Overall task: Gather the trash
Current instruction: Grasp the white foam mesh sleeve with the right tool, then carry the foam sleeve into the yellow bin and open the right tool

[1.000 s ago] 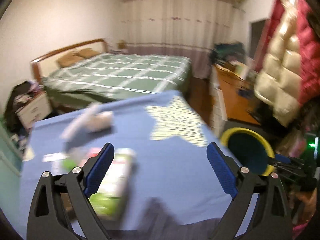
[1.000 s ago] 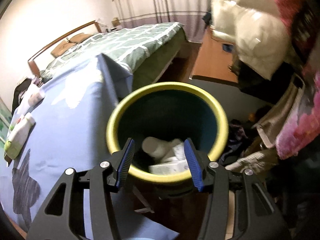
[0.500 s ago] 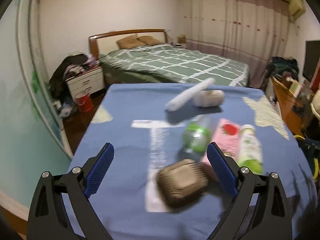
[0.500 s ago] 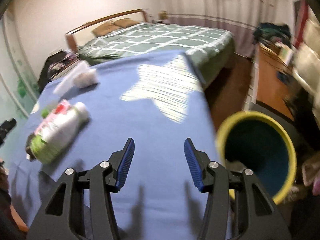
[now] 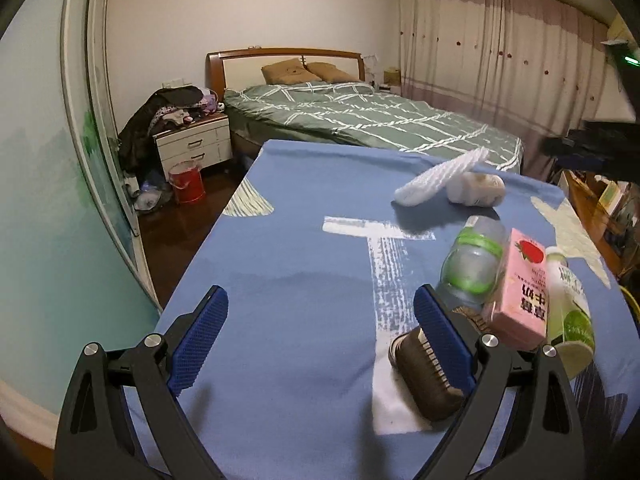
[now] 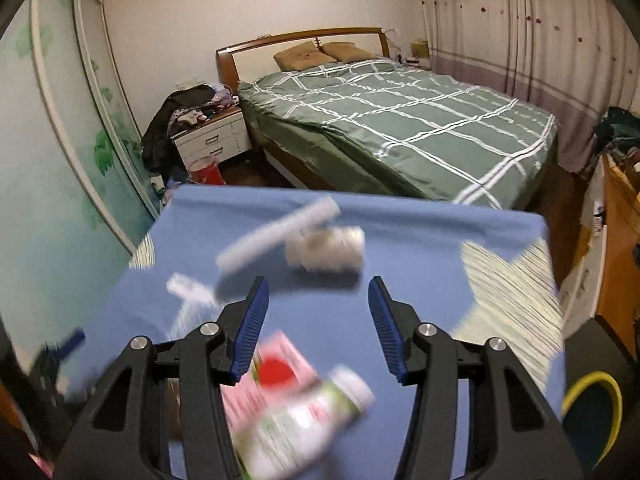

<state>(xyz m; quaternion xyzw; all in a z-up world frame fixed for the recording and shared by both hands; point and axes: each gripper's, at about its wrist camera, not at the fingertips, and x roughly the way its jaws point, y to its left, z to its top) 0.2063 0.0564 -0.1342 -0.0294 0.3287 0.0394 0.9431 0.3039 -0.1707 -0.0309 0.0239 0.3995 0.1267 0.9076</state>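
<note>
Trash lies on the blue-clothed table (image 5: 304, 264). In the left wrist view I see a dark brown box (image 5: 428, 376), a clear bottle with green label (image 5: 472, 264), a pink strawberry milk carton (image 5: 520, 288), a white-green bottle (image 5: 568, 308), a white ribbed strip (image 5: 440, 176) and a crumpled wad (image 5: 476, 188). My left gripper (image 5: 320, 336) is open, its right finger beside the brown box. My right gripper (image 6: 318, 320) is open above the carton (image 6: 276, 376) and white-green bottle (image 6: 308, 420), short of the strip (image 6: 276, 232) and wad (image 6: 328, 248).
A yellow-rimmed dark bin (image 6: 592, 416) stands on the floor off the table's right edge. Beyond the table are a green checked bed (image 5: 368, 120), a nightstand (image 5: 194, 146) piled with clothes, a red bucket (image 5: 186, 180) and a wooden desk (image 6: 620, 248) at right.
My right gripper has swung from over the bin back left above the table's trash. My left gripper has panned left and settled low beside the brown box.
</note>
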